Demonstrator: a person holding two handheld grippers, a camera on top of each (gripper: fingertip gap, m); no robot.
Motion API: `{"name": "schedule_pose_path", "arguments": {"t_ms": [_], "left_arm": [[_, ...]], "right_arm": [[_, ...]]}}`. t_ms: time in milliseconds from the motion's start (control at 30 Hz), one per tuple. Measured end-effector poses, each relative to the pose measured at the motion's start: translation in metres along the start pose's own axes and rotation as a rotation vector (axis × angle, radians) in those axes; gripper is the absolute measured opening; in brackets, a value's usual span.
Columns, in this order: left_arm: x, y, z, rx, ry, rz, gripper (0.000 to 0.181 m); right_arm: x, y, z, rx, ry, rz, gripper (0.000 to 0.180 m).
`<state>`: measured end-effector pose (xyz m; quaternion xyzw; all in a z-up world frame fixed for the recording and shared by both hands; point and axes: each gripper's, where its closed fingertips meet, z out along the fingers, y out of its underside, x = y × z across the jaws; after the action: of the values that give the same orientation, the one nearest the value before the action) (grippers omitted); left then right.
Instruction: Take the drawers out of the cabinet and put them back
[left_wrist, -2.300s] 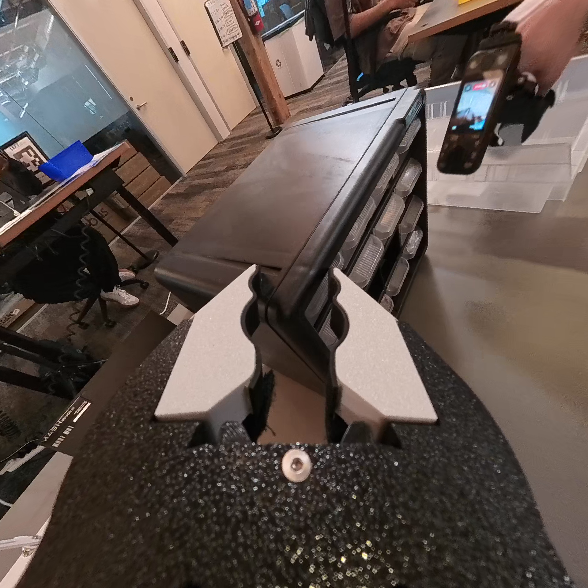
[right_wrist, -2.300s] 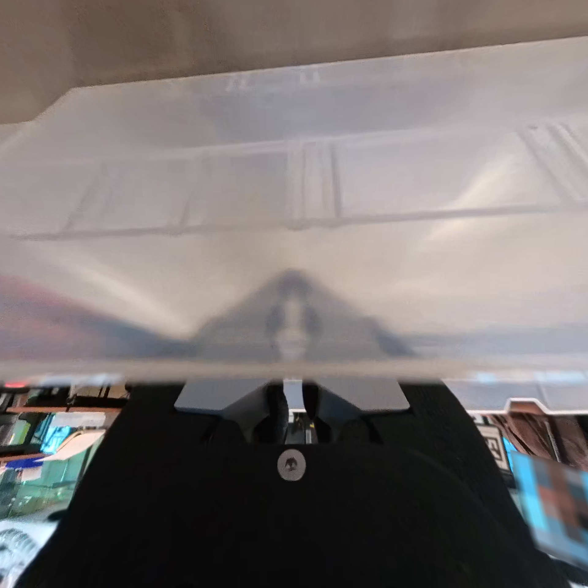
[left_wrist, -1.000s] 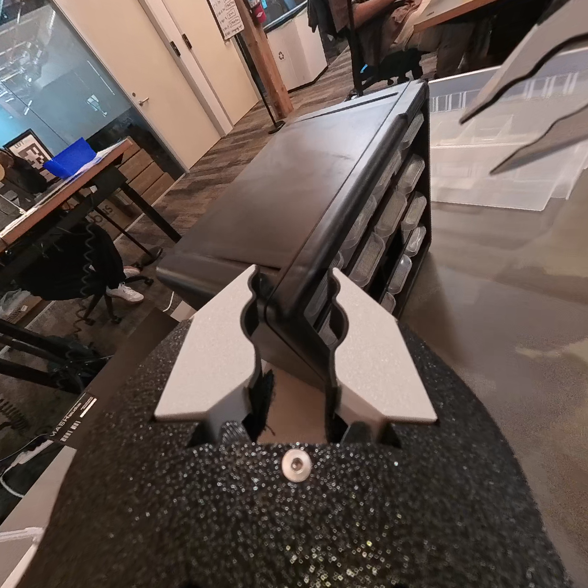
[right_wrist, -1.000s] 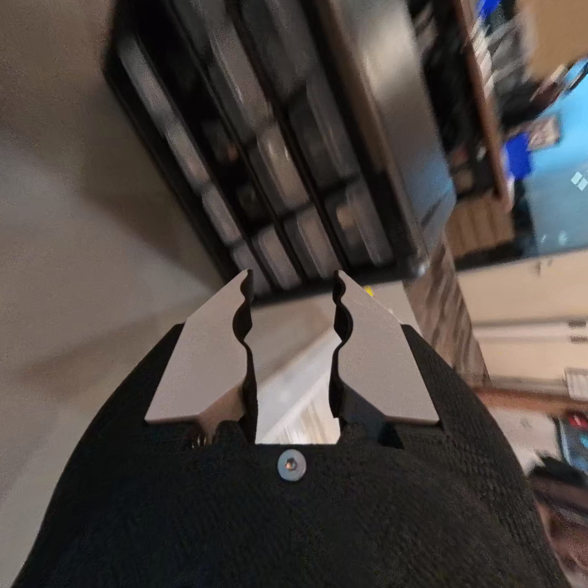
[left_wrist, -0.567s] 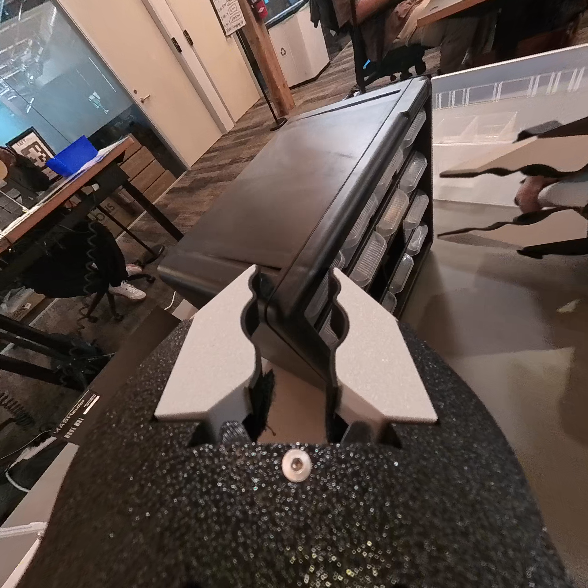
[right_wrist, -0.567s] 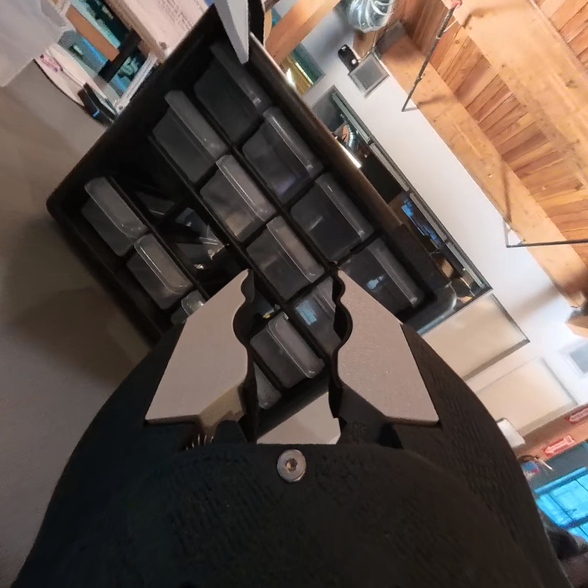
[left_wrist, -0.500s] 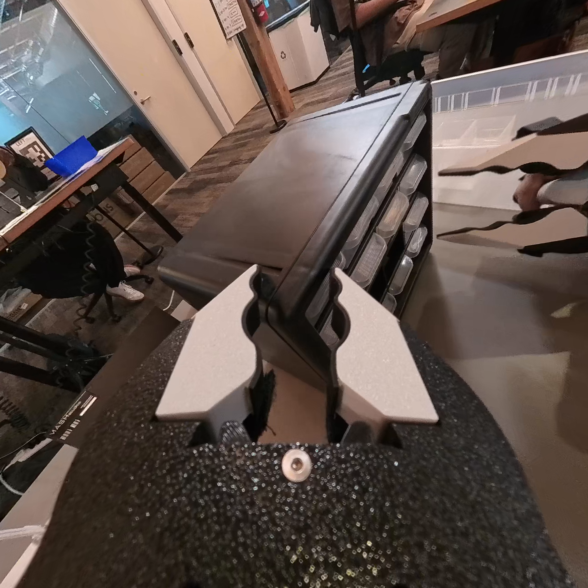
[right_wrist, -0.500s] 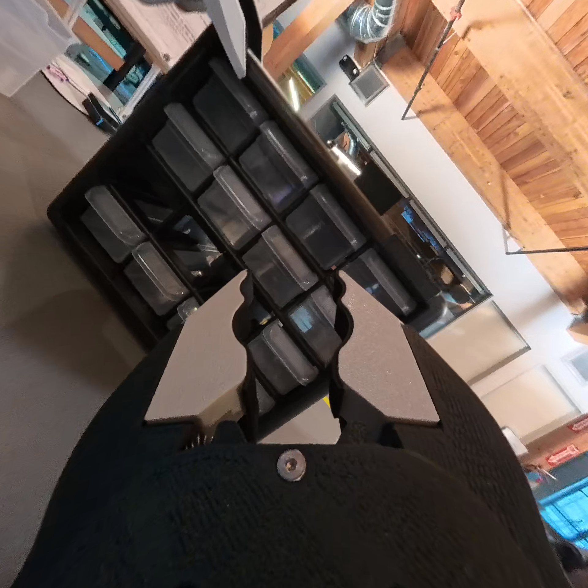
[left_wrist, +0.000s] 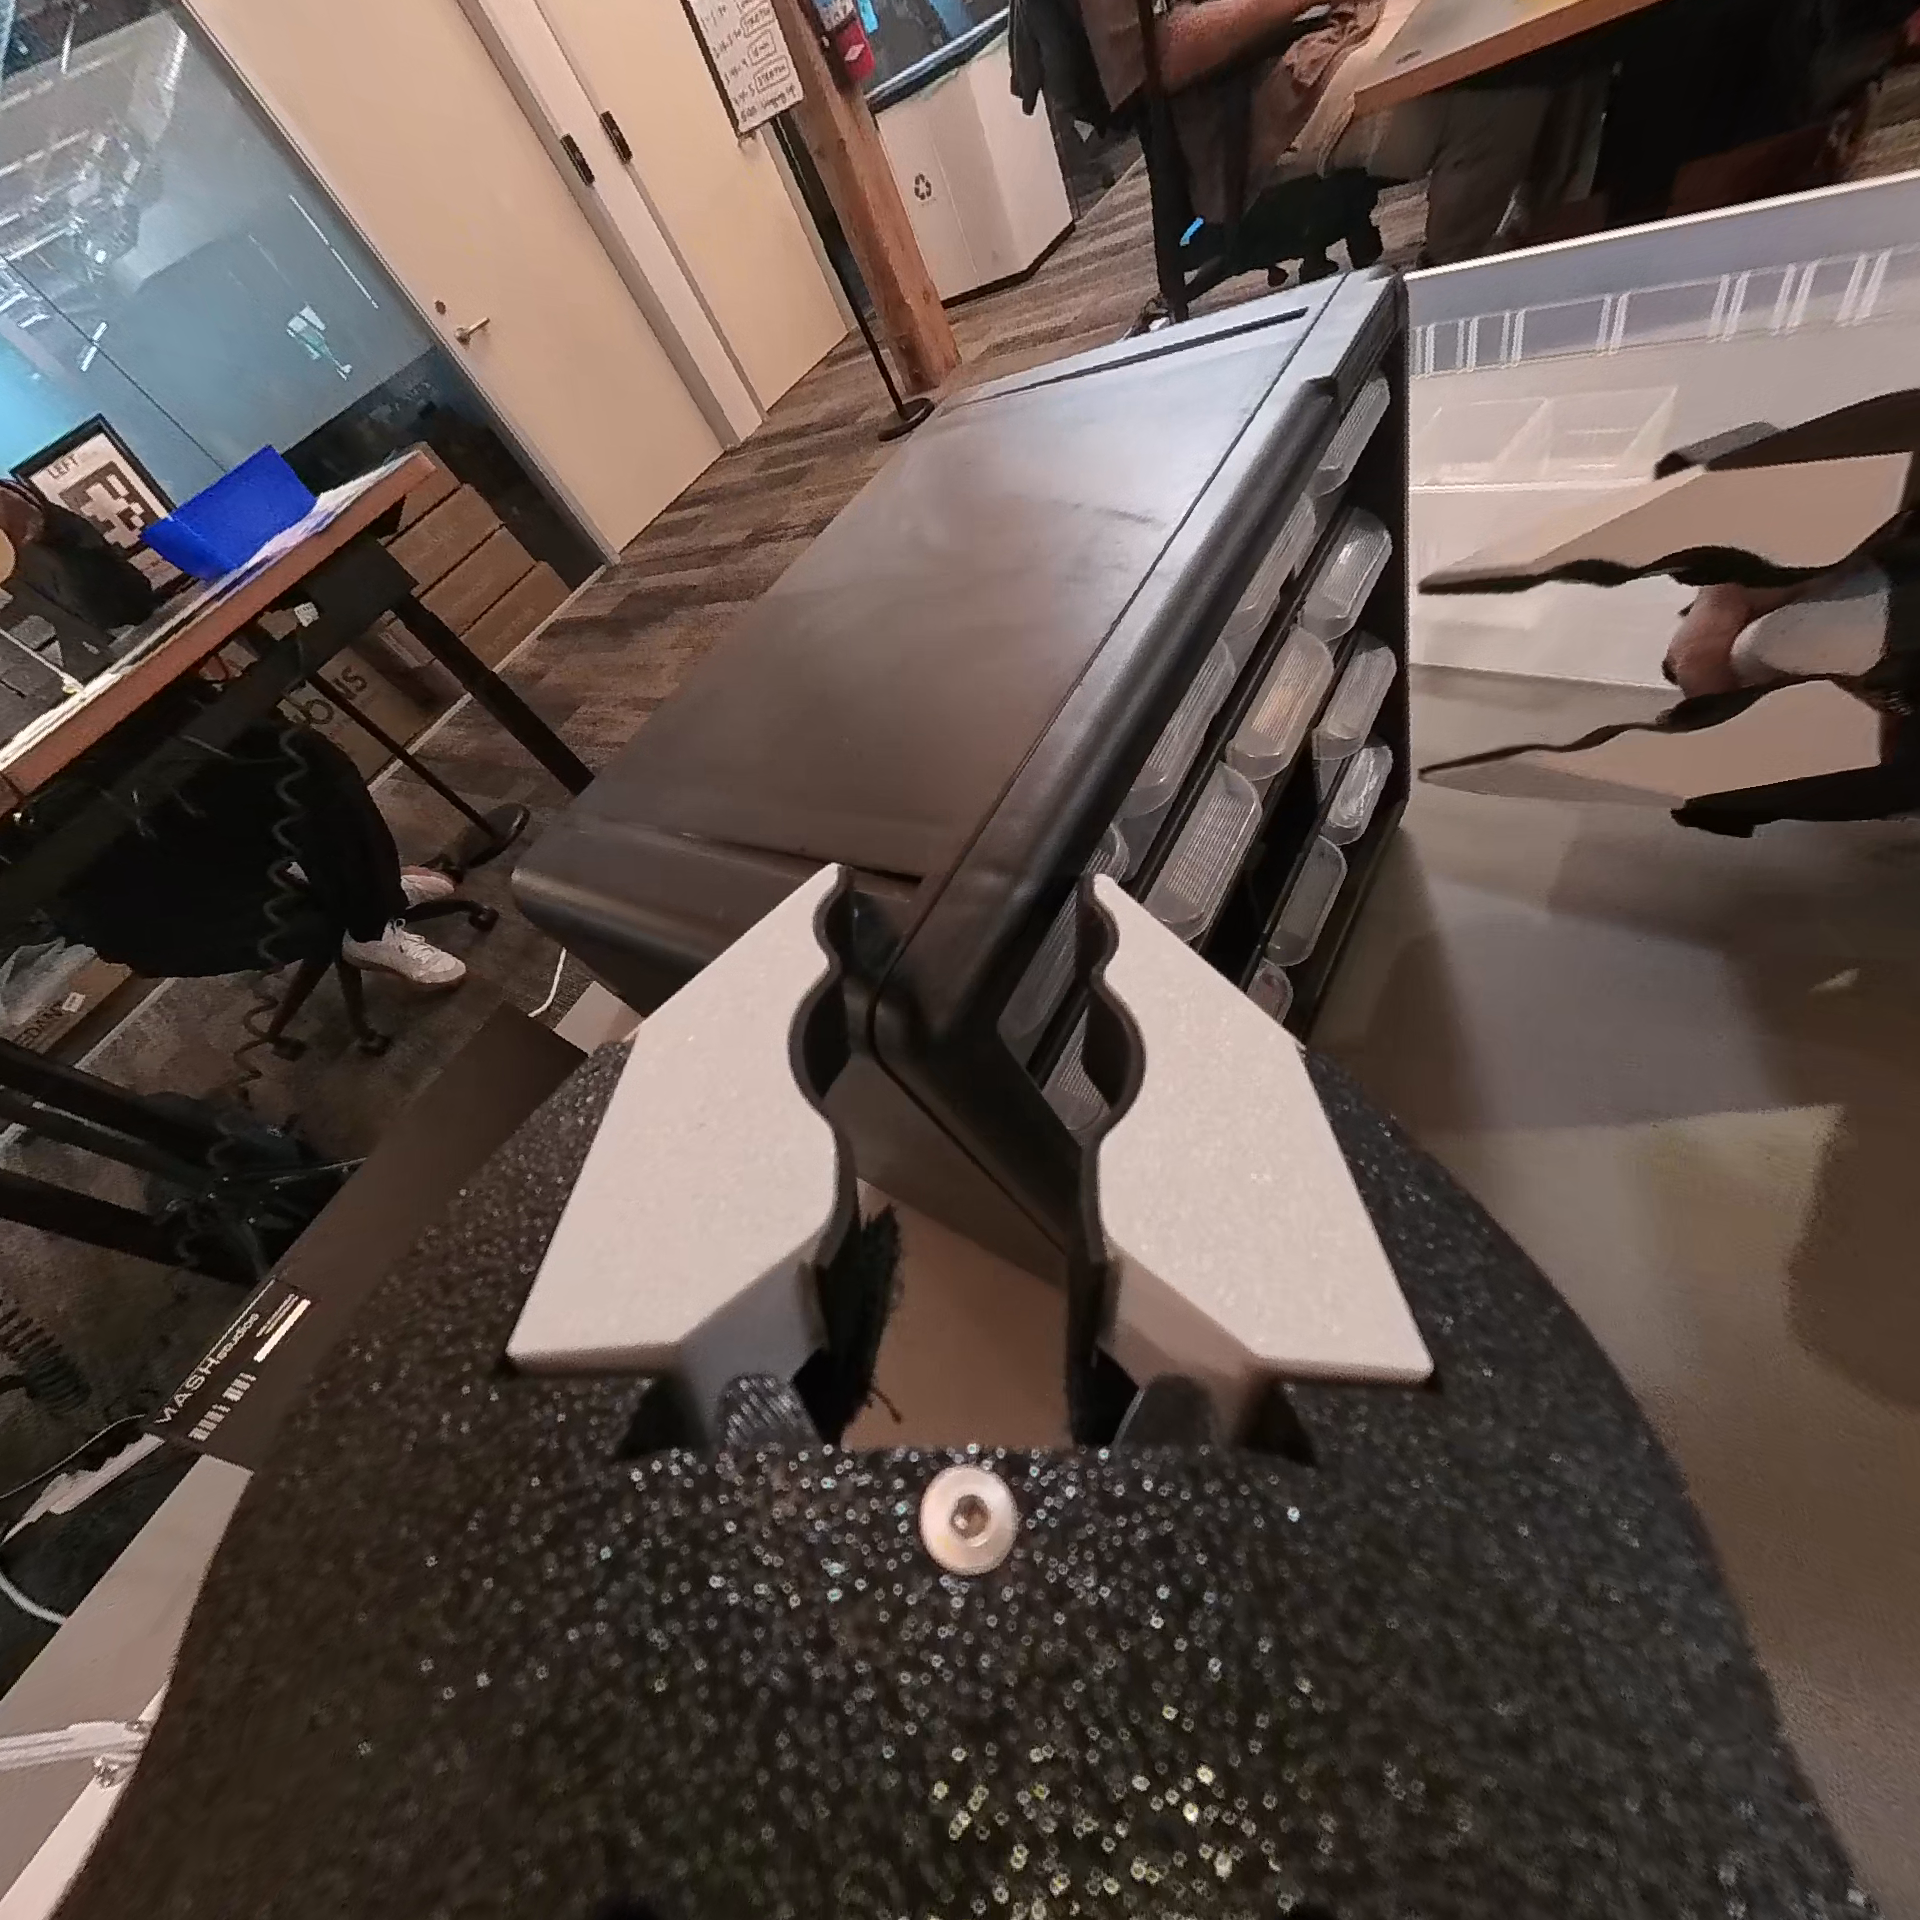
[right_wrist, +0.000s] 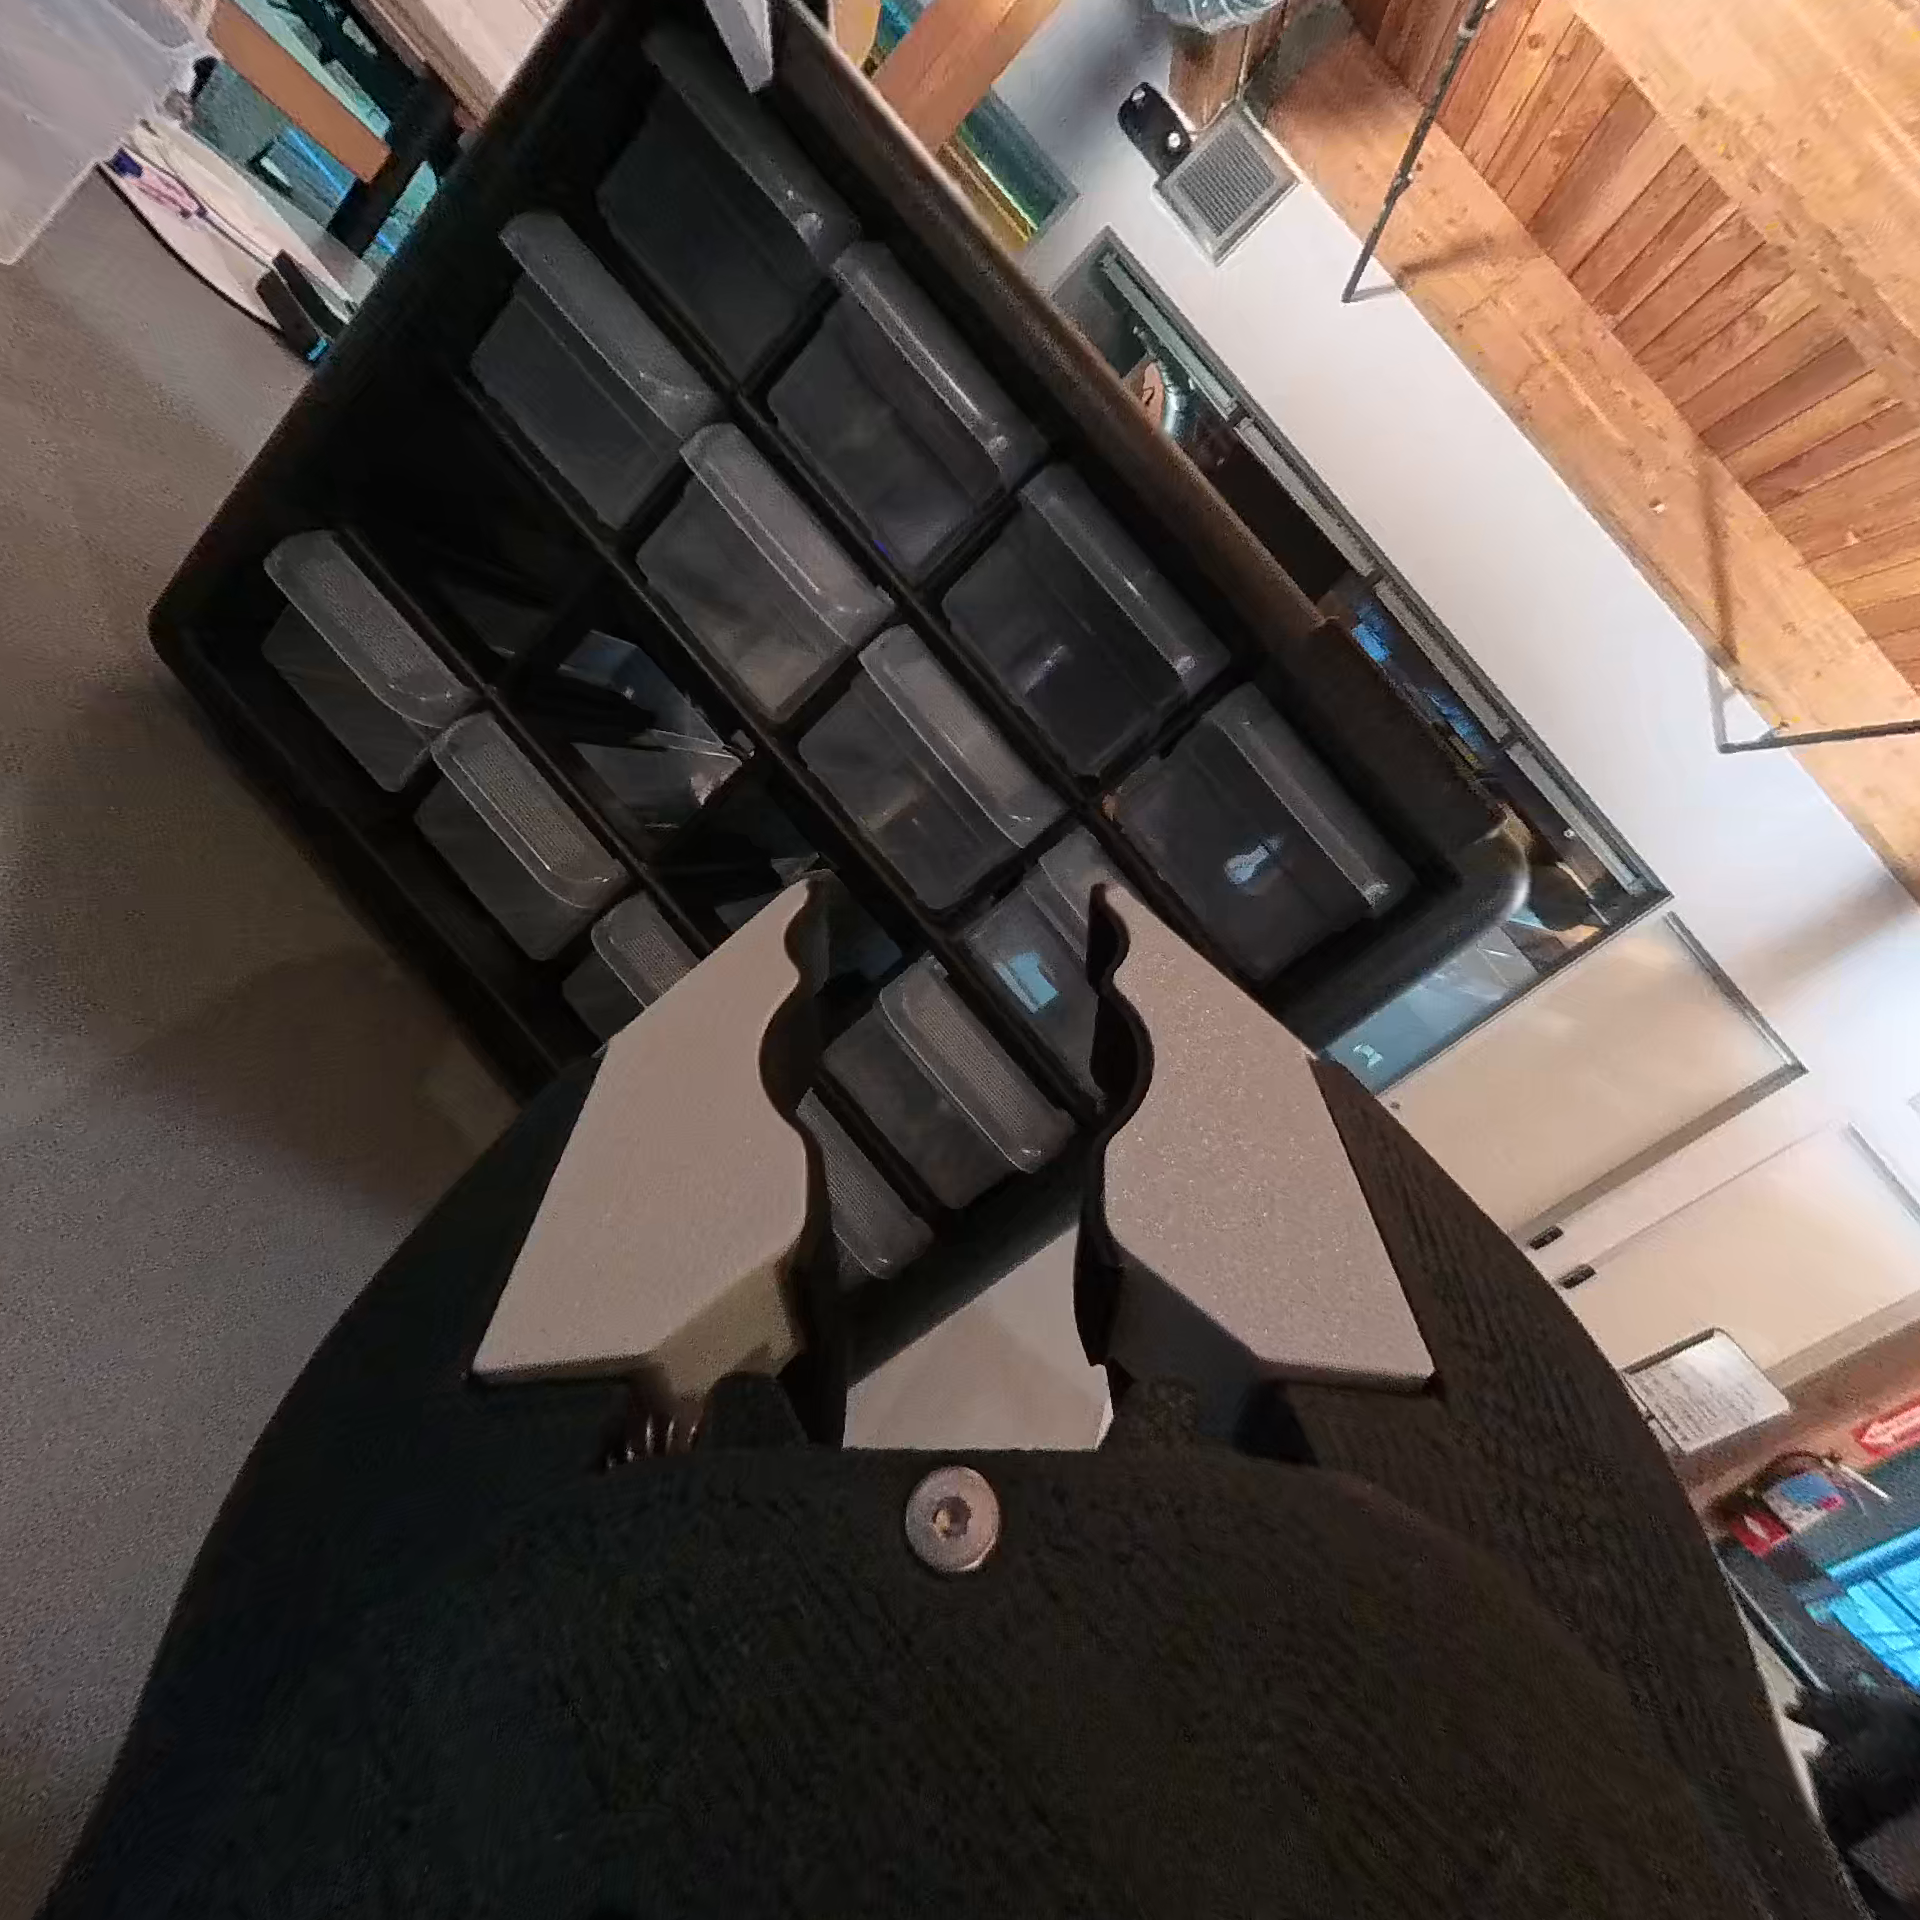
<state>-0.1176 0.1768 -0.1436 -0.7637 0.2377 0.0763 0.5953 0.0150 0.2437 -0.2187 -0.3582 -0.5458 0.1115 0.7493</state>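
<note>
Cabinet (left_wrist: 1039, 623) is black, sits on the grey table (left_wrist: 1558, 1039), with its drawer face toward my right side. My left gripper (left_wrist: 961, 925) is clamped on the cabinet's near top front corner; that edge runs straight up between my fingers (left_wrist: 717, 1143). My right gripper (right_wrist: 951, 935) hangs in front of the drawer face, fingers apart and empty, not touching anything.

Right wrist view shows the full grid: clear drawers (right_wrist: 935, 769) in most slots. One drawer (right_wrist: 945, 1081) in the lower rows sits framed between my right fingers, just beyond the tips. An open slot (right_wrist: 644, 717) in the second column shows dark, with something glassy inside; can't tell what.

Left wrist view only gets the drawers edge-on, but shows what the right doesn't: my right gripper (left_wrist: 1444, 675) side-on, jaws apart, near the cabinet front, and a big translucent bin (left_wrist: 1662, 364) on the table behind it. Beyond the table edge: a desk (left_wrist: 260, 582), doors, seated people.
</note>
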Motion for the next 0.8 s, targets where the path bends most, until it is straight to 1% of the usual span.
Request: {"name": "schedule_pose_path", "arguments": {"t_ms": [33,433,467,533,667,800], "left_arm": [[0.0,0.0,0.0,0.001,0.001,-0.001,0.04],[0.002,-0.001,0.005,0.005,0.016,-0.01,0.041],[0.002,-0.001,0.005,0.006,0.016,-0.01,0.041],[0.002,-0.001,0.005,0.008,0.018,-0.012,0.041],[0.002,-0.001,0.005,0.012,0.019,-0.012,0.041],[0.002,-0.001,0.005,0.018,0.023,-0.015,0.041]], "right_arm": [[-0.001,0.001,0.001,-0.003,-0.003,-0.005,0.049],[-0.011,0.014,-0.003,-0.065,-0.026,-0.087,0.048],[-0.013,0.015,-0.003,-0.072,-0.03,-0.102,0.047],[-0.016,0.016,-0.003,-0.08,-0.041,-0.144,0.034],[-0.015,0.02,-0.003,-0.112,-0.023,-0.209,0.034],[-0.012,0.037,-0.001,-0.191,-0.013,-0.327,0.034]]}}
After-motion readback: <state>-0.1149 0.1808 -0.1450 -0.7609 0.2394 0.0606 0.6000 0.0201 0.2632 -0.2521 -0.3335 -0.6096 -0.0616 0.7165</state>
